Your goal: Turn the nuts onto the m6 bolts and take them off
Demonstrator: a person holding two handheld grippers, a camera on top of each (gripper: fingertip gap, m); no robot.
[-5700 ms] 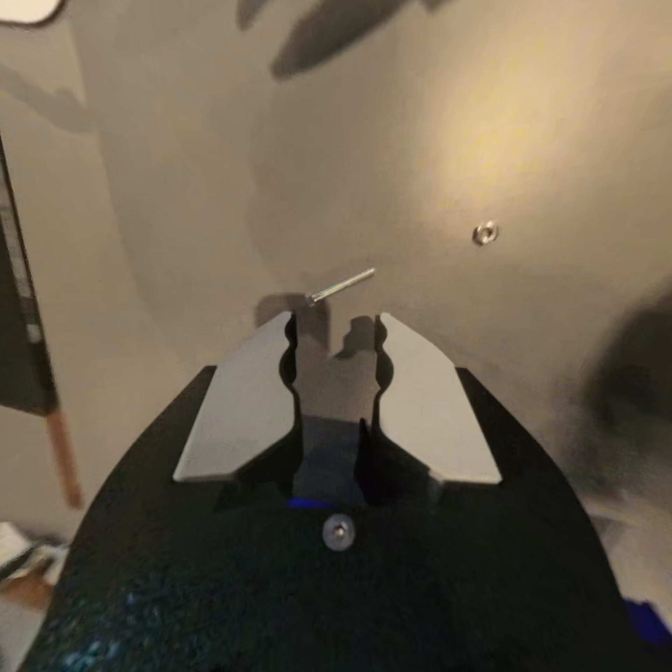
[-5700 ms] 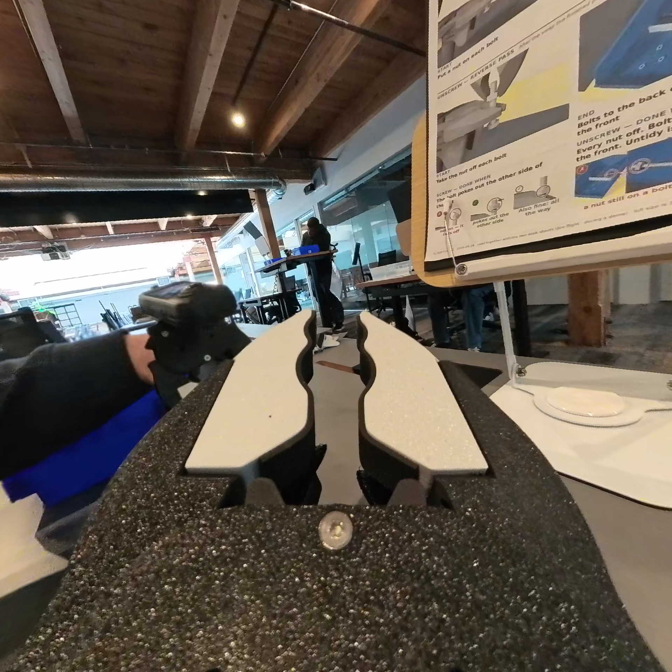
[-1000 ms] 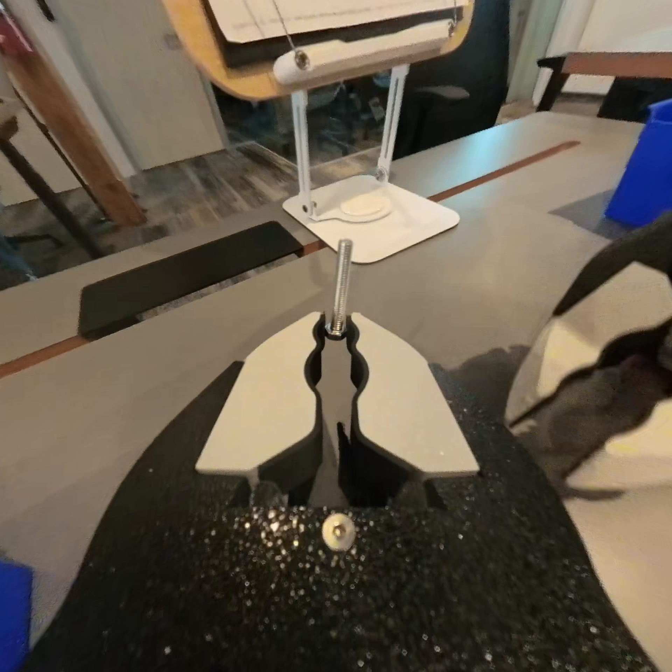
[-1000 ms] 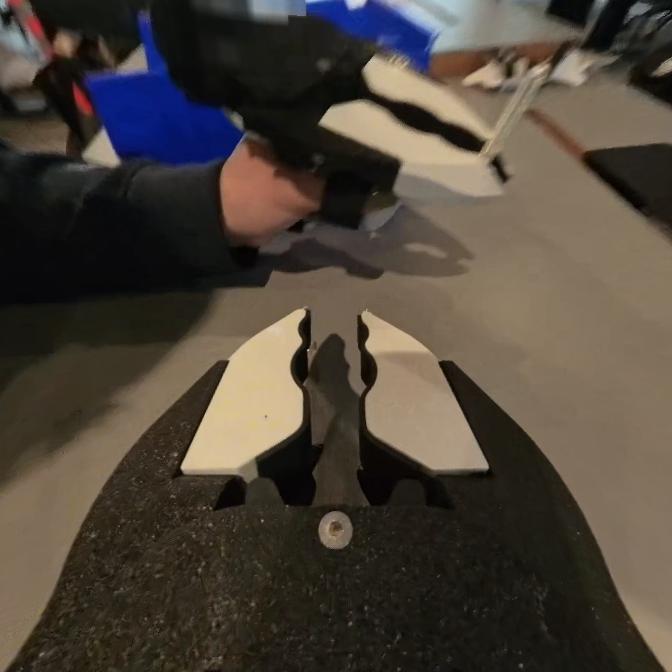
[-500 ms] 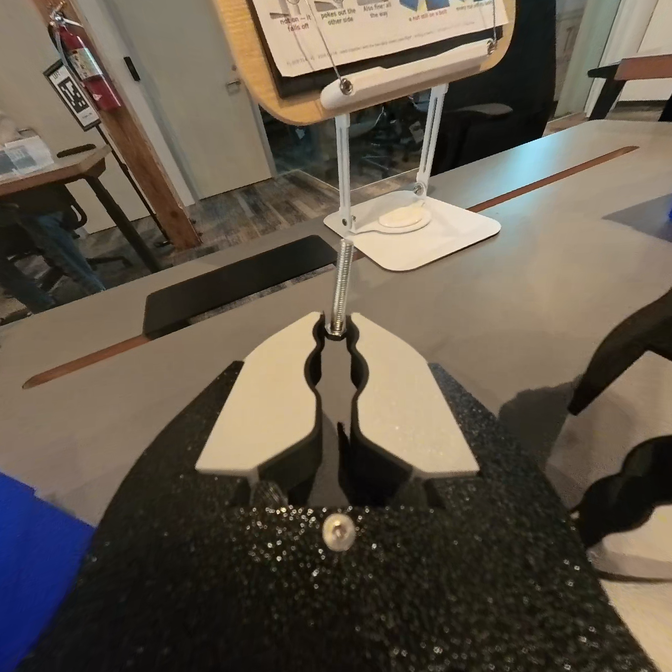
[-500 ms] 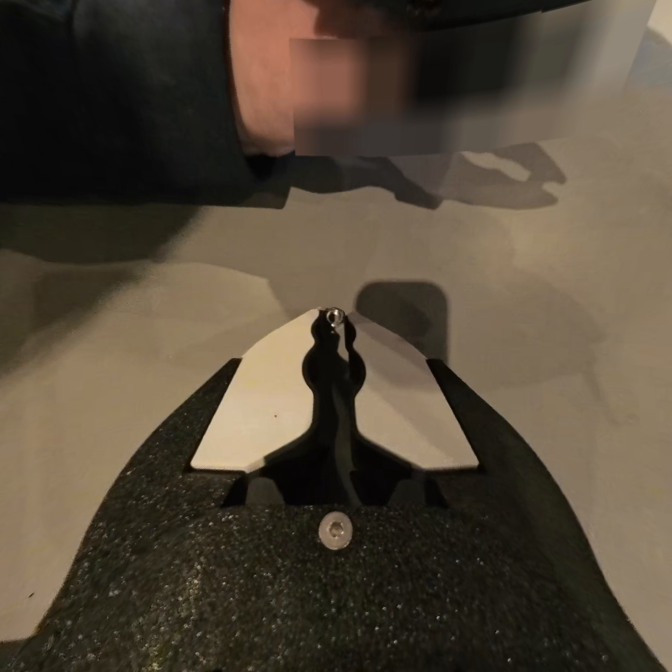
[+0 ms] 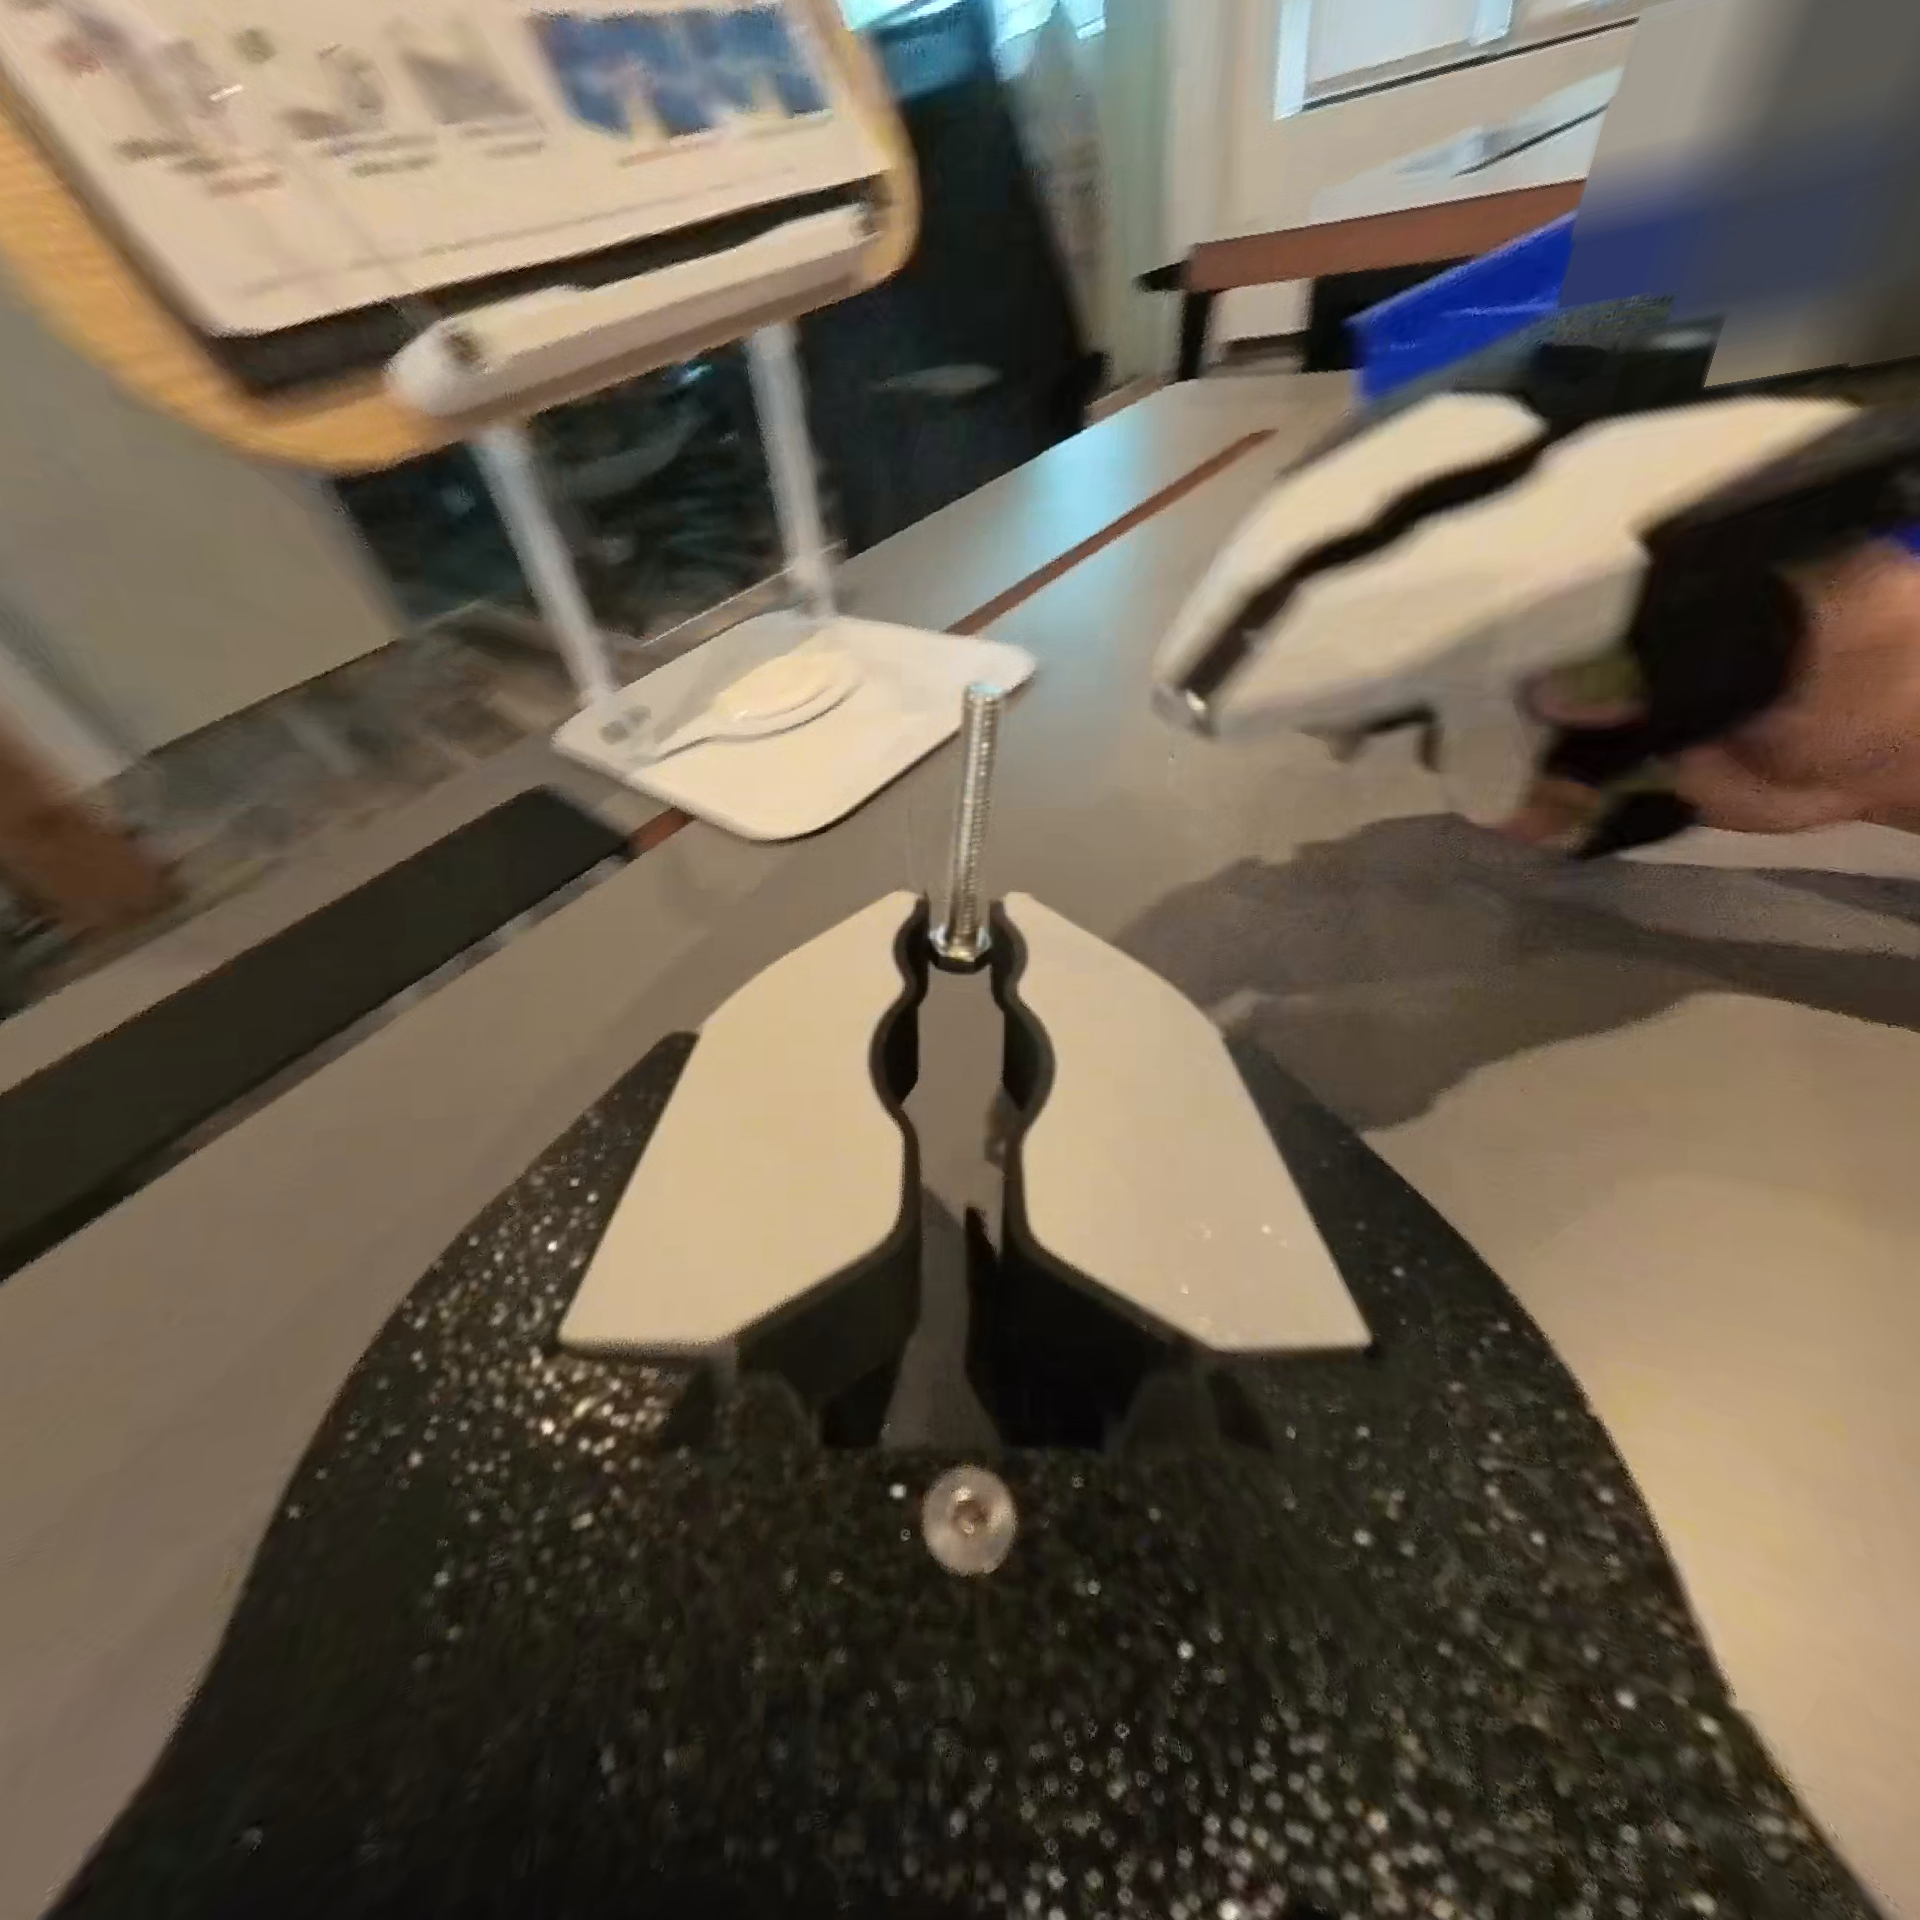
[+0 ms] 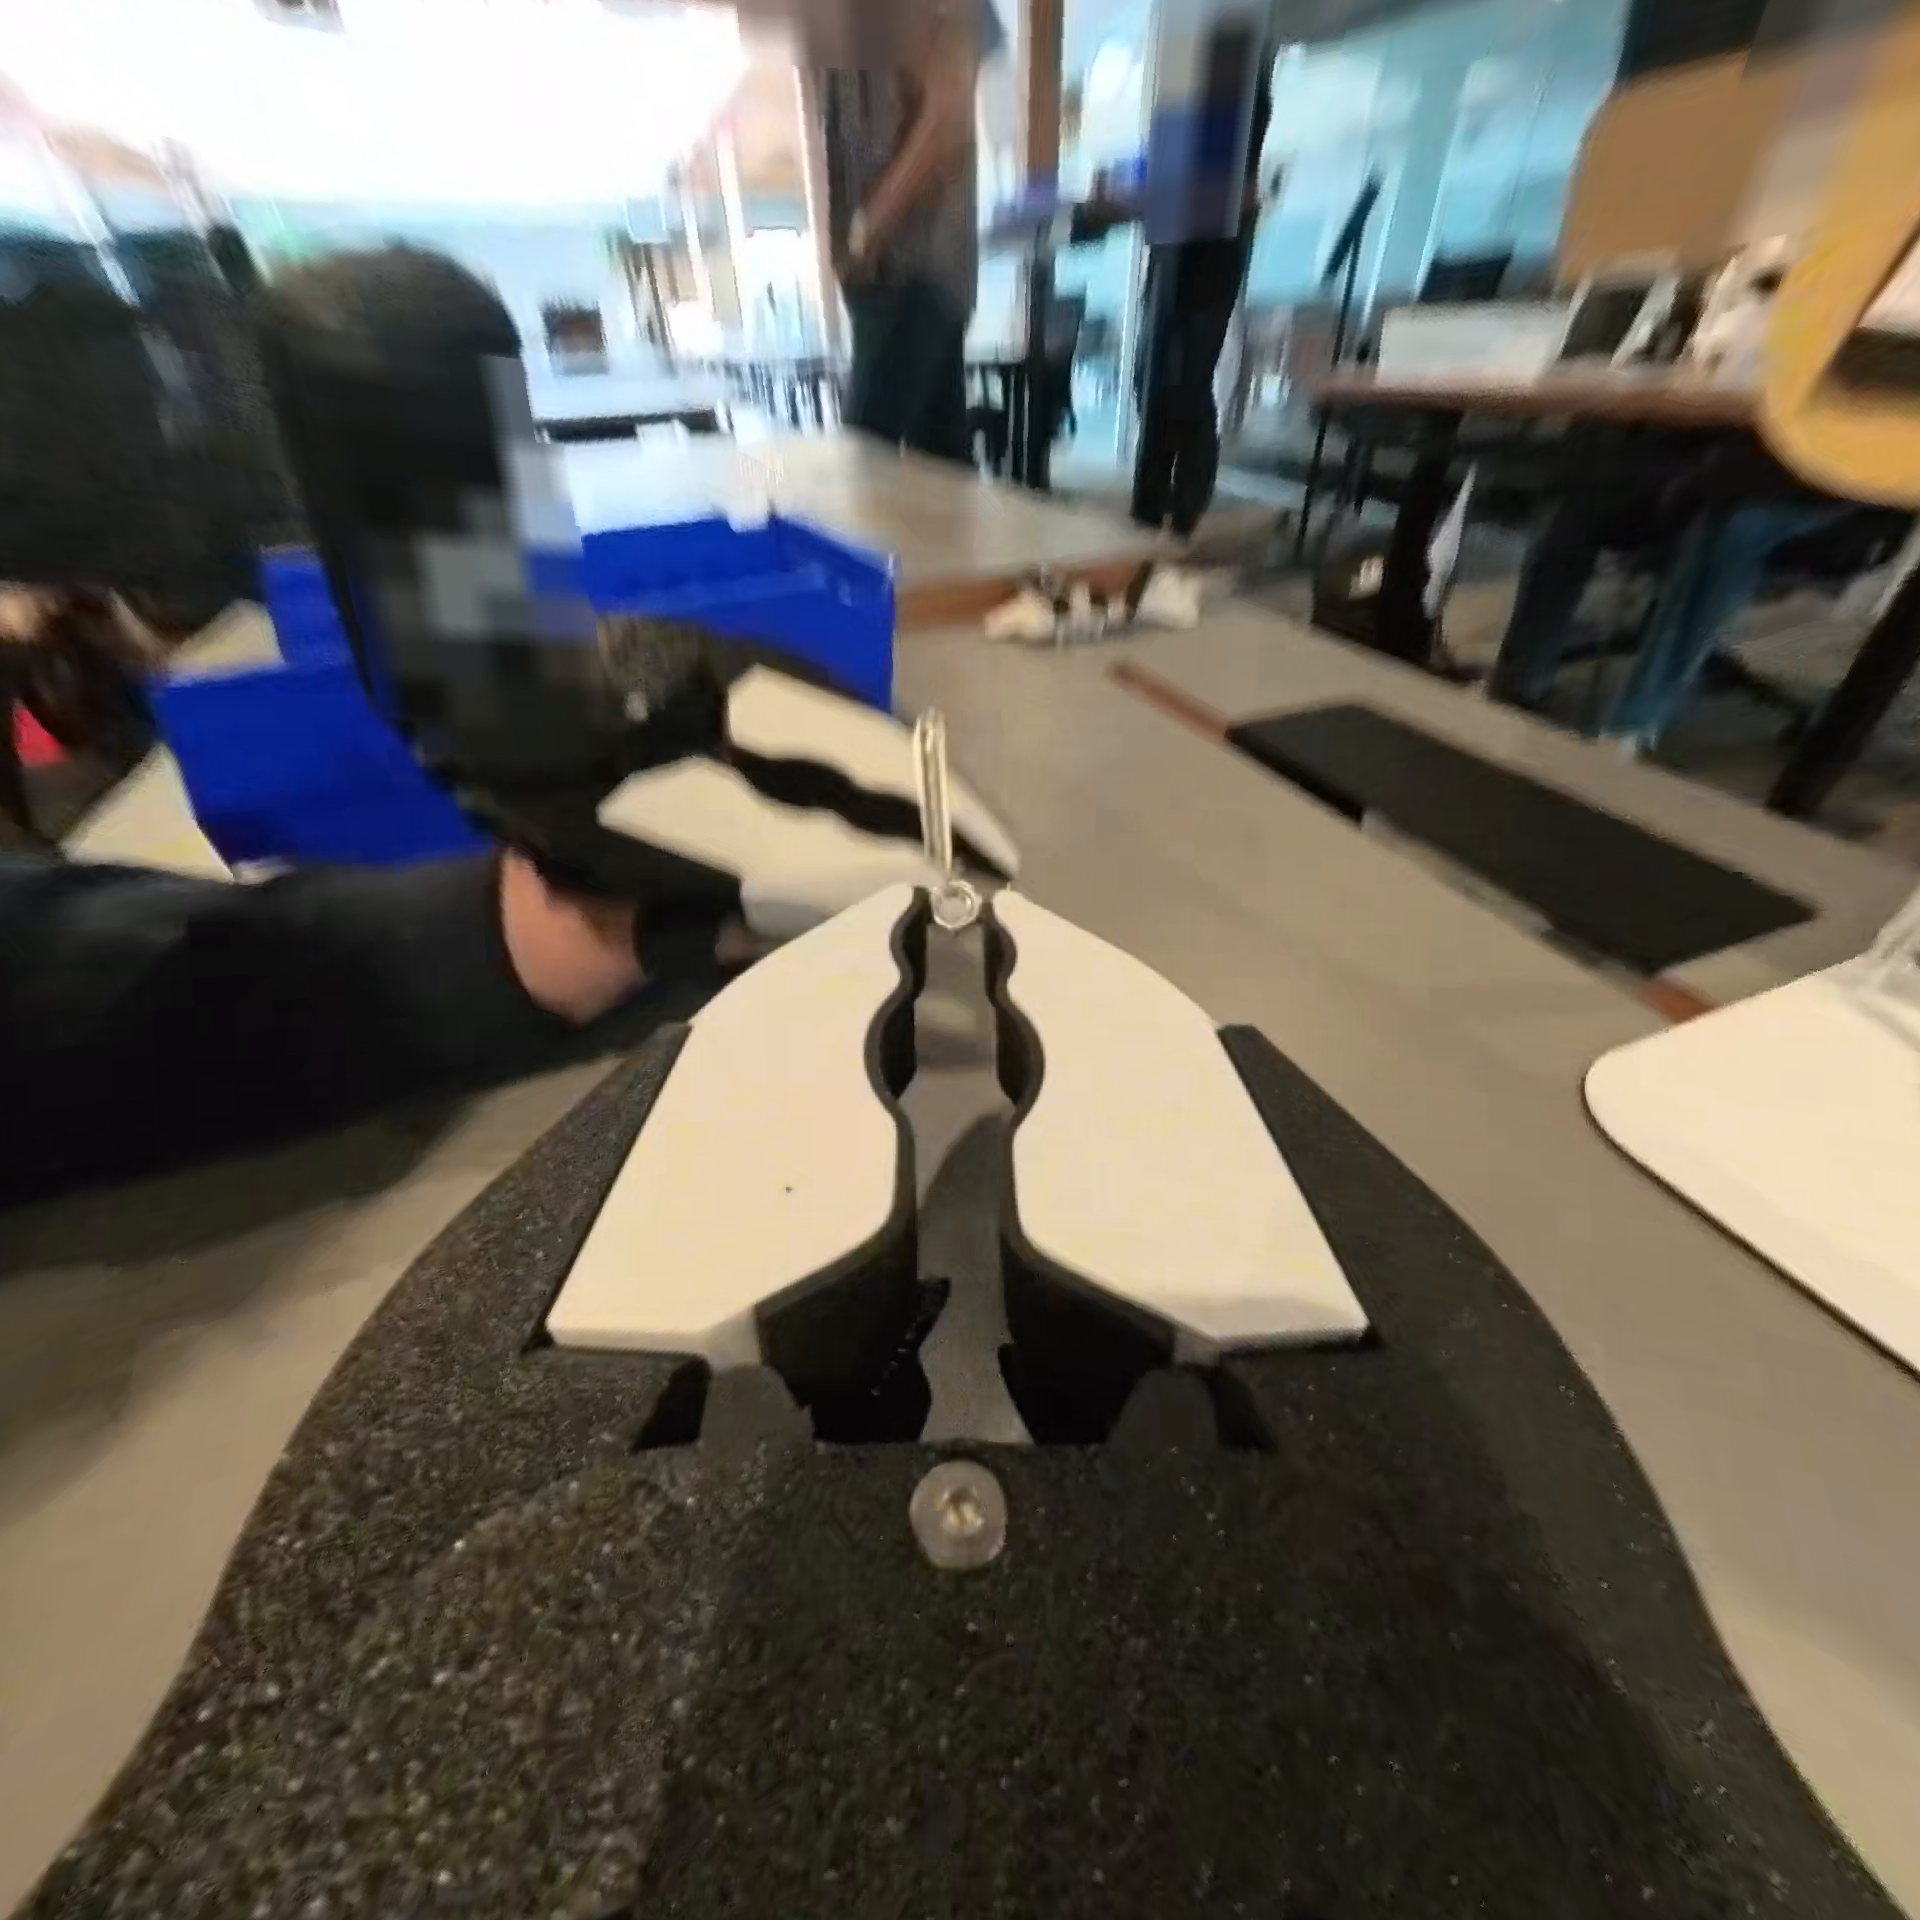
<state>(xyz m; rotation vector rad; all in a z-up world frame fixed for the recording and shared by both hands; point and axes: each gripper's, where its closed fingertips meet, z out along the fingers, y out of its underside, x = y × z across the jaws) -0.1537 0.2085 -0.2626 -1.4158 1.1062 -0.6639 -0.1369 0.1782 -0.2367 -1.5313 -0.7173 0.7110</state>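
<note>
Your left gripper (image 7: 961,925) pinches the bolt (image 7: 978,800) by its head end, shaft upright above the grey surface (image 7: 1558,1195). To its right, your right gripper (image 8: 953,906) pinches the nut (image 8: 952,908) at its tips, just beside the bolt.

Right gripper (image 8: 954,912) pinches a nut (image 8: 952,906) before the bolt (image 8: 931,781).

Between the two claws lies bare grey counter (image 7: 1558,1195), open to pass. At twelve o'clock from the left claw (image 7: 961,920), the white stand base (image 7: 831,748) and the wooden board with a printed sheet (image 7: 447,177) above it block the way. A blue plastic bin (image 8: 727,592) stands at ten o'clock from the right claw (image 8: 951,904), behind the left one.
</note>
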